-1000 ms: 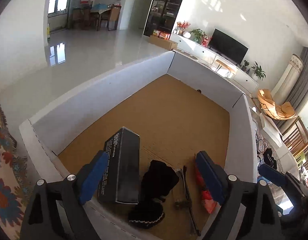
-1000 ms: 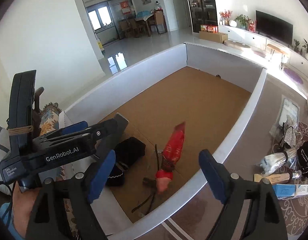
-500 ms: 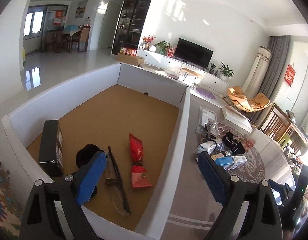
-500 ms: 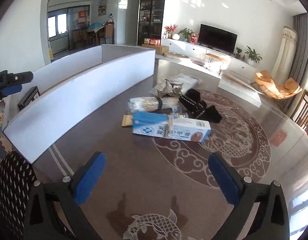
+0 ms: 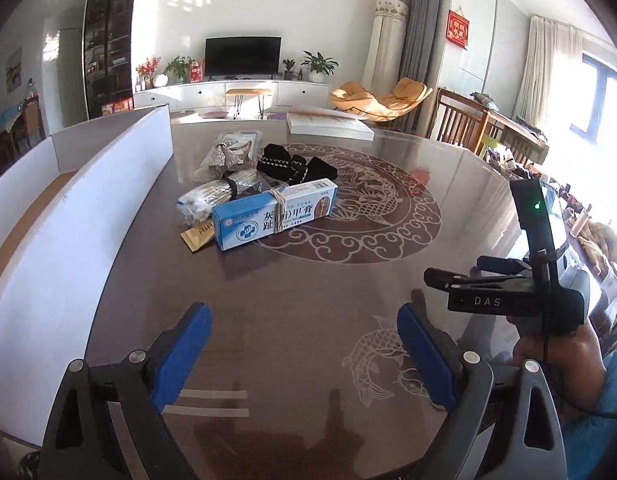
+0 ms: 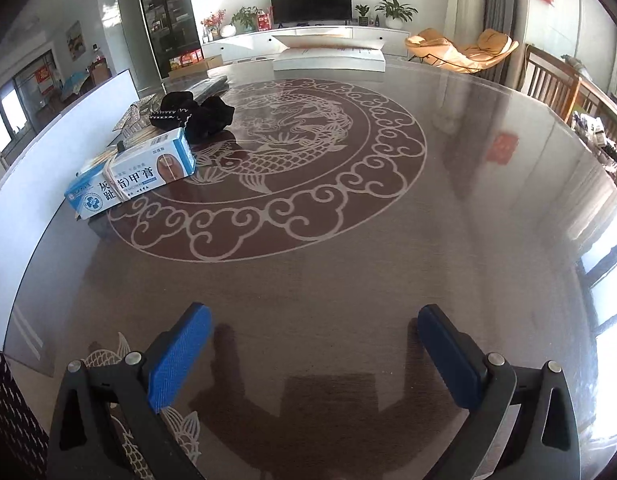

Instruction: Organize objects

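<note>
- Left wrist view: the left tool [image 5: 304, 354] hangs over the bare counter [image 5: 308, 288], jaws spread, nothing between them.
- The right tool [image 6: 314, 354] is likewise wide apart and empty above the counter's glossy top; its jaws have just been opening.
- Ahead lies a blue-and-white box [image 5: 274, 213] bound with string, touching a black cloth bundle [image 5: 294, 164] and clear packets [image 5: 210, 198].
- A white-walled cardboard box [image 5: 80, 216] stands to the left.
</note>
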Motion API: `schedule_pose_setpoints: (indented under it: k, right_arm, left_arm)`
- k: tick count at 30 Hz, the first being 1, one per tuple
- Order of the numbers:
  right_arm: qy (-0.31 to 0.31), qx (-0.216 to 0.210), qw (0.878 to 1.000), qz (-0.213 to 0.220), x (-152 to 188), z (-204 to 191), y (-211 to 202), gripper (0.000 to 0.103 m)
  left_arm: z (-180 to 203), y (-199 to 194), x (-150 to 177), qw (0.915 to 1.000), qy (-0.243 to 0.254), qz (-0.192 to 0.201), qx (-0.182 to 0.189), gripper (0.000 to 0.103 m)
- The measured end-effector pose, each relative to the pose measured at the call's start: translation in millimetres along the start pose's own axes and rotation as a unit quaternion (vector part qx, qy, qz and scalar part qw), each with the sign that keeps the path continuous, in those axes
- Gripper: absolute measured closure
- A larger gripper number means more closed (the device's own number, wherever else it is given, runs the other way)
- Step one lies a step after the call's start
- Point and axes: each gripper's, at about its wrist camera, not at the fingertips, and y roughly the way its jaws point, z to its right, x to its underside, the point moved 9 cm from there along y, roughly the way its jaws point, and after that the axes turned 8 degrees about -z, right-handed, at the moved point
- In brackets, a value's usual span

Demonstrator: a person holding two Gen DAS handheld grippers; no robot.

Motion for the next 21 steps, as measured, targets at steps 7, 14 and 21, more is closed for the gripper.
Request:
schedule_pose_setpoints:
  k: [7, 14, 21]
  right_arm:
    - [-0.014, 0.028, 0.999, -0.009, 0.4, -5.3, 5.0, 0.000]
    - [-0.014, 0.027, 0.999, -0.009, 1.6, -4.4, 4.9, 0.000]
    - [-0.014, 0.027, 0.999, -0.009, 1.5, -4.3, 5.1, 0.000]
  left_arm:
    - [-30.2, 31.3, 26.4, 0.9980, -0.037, -0.048, -0.017, 0.008]
    - [-46.5, 42.8, 34.7, 0.9957, -0.054, -0.066, -0.037, 0.008]
    - [-42.9, 43.0, 37.3, 0.9951, -0.030, -0.070, -0.063, 0.008]
